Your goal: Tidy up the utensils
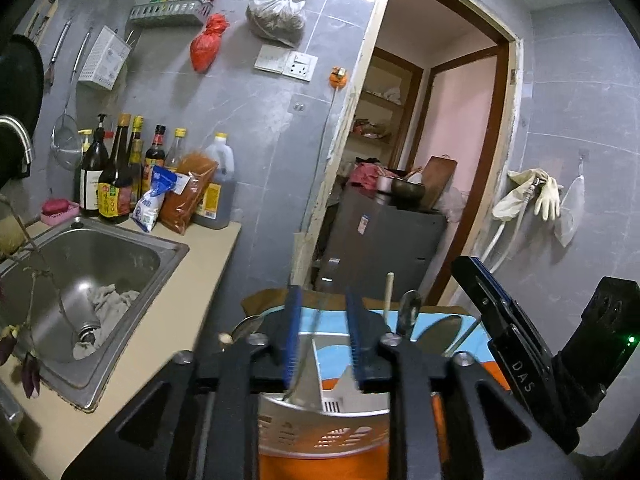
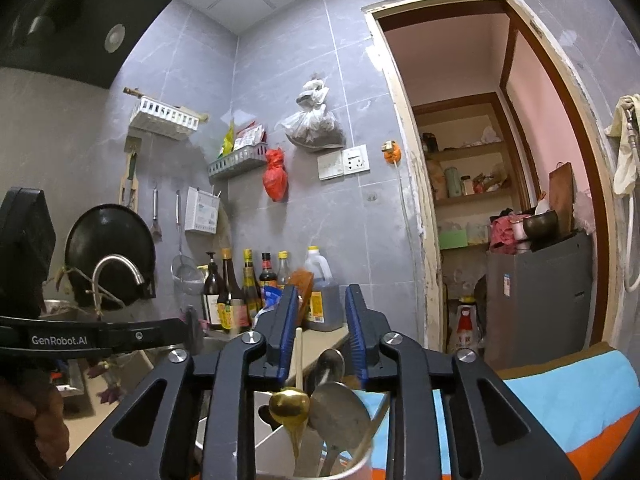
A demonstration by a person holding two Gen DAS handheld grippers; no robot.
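Far left, sink point(image 1: 100, 264) with a rag inside, out of play. Beside it, bare strip of worktop point(image 1: 160, 340).

Centre of the left wrist view: left tongs point(image 1: 323, 292) apart, blue pads straddling a thin handle point(image 1: 316, 320) without pinching it. Probably just dropped in or lined up for a pick. Handle slanting down into the perforated metal holder point(image 1: 324, 428), so utensils standing upright and gathered, as the job wants. Wooden chopstick point(image 1: 389, 296) and steel spoon point(image 1: 410, 312) poking up just right of the pads. Further right, right tongs point(image 1: 516, 344) coming in alongside.

From the right wrist view: those tongs apart too, clamped on nothing, hovering over a gold spoon point(image 2: 289, 404) in the same holder.

Hard to make out: thin handle blurred, knife or fork impossible to say. Holder's base and inner compartments hidden behind the tong frames. Lower ends of all utensils out of sight.
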